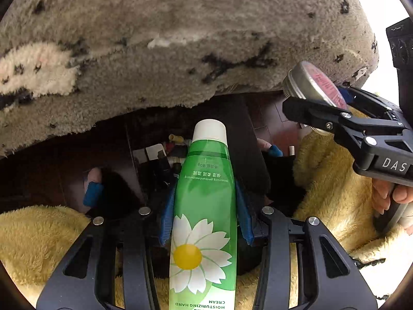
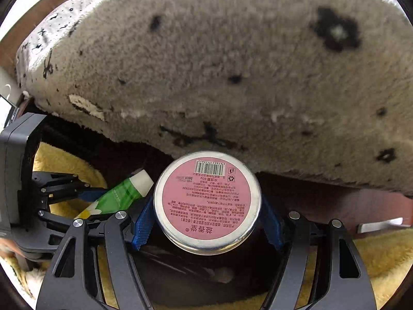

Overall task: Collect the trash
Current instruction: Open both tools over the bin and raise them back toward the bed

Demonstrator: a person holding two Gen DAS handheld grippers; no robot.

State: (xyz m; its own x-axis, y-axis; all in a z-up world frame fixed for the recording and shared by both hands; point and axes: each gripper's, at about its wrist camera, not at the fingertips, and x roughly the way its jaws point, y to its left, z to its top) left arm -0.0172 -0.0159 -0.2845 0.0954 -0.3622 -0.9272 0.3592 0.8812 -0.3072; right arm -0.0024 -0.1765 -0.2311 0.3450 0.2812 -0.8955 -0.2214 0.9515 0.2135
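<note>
Left claw (image 1: 205, 219) gripped the green hand-cream tube (image 1: 204, 206), its blue pads (image 1: 166, 217) pressed against the tube's two sides near mid-length. That tube ran up the centre of the left wrist frame, with its long axis along the claw's pointing line, daisy print near the lower edge and white cap (image 1: 209, 130) at the far end. Beyond the cap, in the middle of the frame, lay a dark opening with small jumbled items inside; I judged it a bin or bag for the trash, though its rim could not be made out.

Right claw (image 2: 206, 222) was clamped on the round tin (image 2: 206, 201), blue pads (image 2: 143, 226) on its left and right rim, the pink label and barcode facing the camera. In the left wrist view the same tin (image 1: 313, 86) sat at the upper right, held well above and to the right of the tube's cap. In the right wrist view the tube (image 2: 121, 196) showed just left of the tin, cap nearly against it.

Around both lay yellow fleece (image 1: 38, 237) at the lower corners and a grey spotted rug (image 1: 180, 38) across the upper half of each frame.

By my judgement the tube's cap stood nearer the dark opening than the tin did, so the left hand seemed better placed to drop first, cap leading.
</note>
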